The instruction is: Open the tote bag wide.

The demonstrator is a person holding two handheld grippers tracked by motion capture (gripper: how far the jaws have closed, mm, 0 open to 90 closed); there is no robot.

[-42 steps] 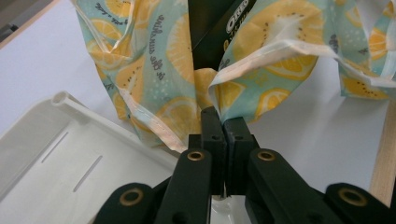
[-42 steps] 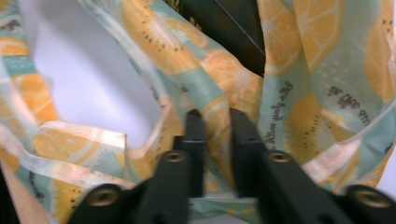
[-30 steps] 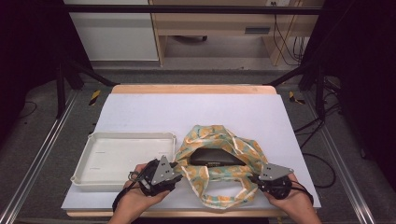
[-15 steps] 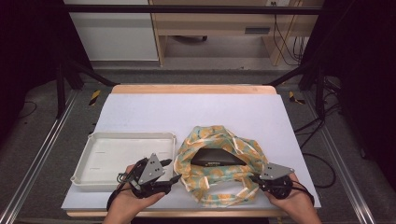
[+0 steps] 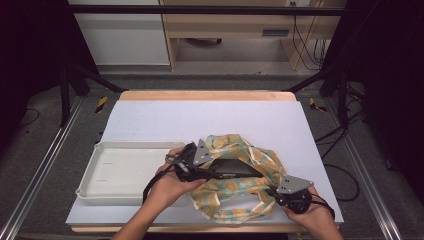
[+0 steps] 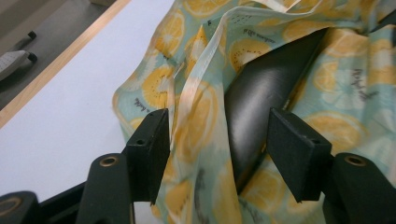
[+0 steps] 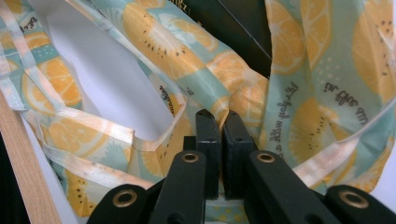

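I had the left gripper jaws apart, straddling bag cloth and black case; right gripper jaws pinched the bag's hem.

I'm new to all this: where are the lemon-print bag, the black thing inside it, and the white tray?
lemon-print bag (image 5: 260, 159), high view, far rim.
black thing (image 6: 261, 88), left gripper view, glossy side.
white tray (image 5: 87, 185), high view, near-left rim.

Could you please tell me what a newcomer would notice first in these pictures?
Probably the mint-green fabric bag printed with orange slices, crumpled at the near edge of the white table, with a black oblong case inside. The open left tongs straddle the case and a bag strap, while the right tongs pinch the bag's hem.
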